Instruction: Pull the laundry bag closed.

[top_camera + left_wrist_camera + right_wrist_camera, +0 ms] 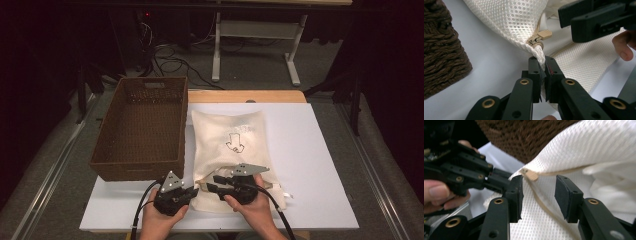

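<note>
The brown basket [140, 127] sits left of the fingers on the desk [320, 150]. The left gripper [542, 72] pinches the corner of the white bag [519, 20] tight. The zipper tab [532, 175] lies just past the right gripper [539, 192], whose fingers stand apart over the bag.

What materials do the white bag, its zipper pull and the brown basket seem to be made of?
Bag: probably synthetic mesh fabric, matte; tiny regular holes show.
Zipper pull: looks like smooth beige plastic, though the slider may be metal.
Basket: woven brown fibre, maybe paper rope or rattan; twisted strands show.
</note>
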The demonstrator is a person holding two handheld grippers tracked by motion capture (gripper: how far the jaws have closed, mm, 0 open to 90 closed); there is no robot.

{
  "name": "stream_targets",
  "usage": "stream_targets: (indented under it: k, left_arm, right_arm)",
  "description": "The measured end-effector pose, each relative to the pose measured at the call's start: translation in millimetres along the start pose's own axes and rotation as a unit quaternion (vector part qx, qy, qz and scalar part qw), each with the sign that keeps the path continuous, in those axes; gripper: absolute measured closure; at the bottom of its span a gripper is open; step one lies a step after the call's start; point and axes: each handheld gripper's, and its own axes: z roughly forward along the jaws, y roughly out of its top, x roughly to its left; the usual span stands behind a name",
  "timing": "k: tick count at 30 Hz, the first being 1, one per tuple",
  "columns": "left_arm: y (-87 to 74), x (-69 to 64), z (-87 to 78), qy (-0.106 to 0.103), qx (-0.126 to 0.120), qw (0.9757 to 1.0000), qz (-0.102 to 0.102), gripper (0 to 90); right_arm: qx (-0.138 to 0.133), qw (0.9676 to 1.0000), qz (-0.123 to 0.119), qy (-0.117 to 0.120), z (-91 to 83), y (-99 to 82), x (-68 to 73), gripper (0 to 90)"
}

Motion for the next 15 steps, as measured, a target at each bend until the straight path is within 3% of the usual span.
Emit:
stream_targets:
  k: [1, 4, 9, 15]
  left_arm:
    - [0.3, -0.3, 0.1, 0.000, 0.001, 1.0000, 0.003, 84.7]
    - [0.5, -2.0, 1.1, 0.002, 0.000, 1.0000, 0.006, 84.8]
    - [-0.3, -1.6, 0.5, 0.004, 0.002, 1.0000, 0.009, 84.8]
    - [-1.0, -2.3, 0.3, 0.009, 0.004, 0.9998, 0.016, 84.7]
  right_arm:
    - [0.012, 0.9998, 0.012, 0.012, 1.0, 2.5, -0.2, 61.2]
    - [0.009, 0.9999, 0.010, 0.000, 2.7, 3.1, 1.7, 61.5]
    - [0.009, 0.9982, 0.056, 0.022, 10.3, 4.2, -0.6, 64.7]
    - [0.015, 0.9963, 0.079, 0.032, 19.1, 9.0, -4.0, 65.1]
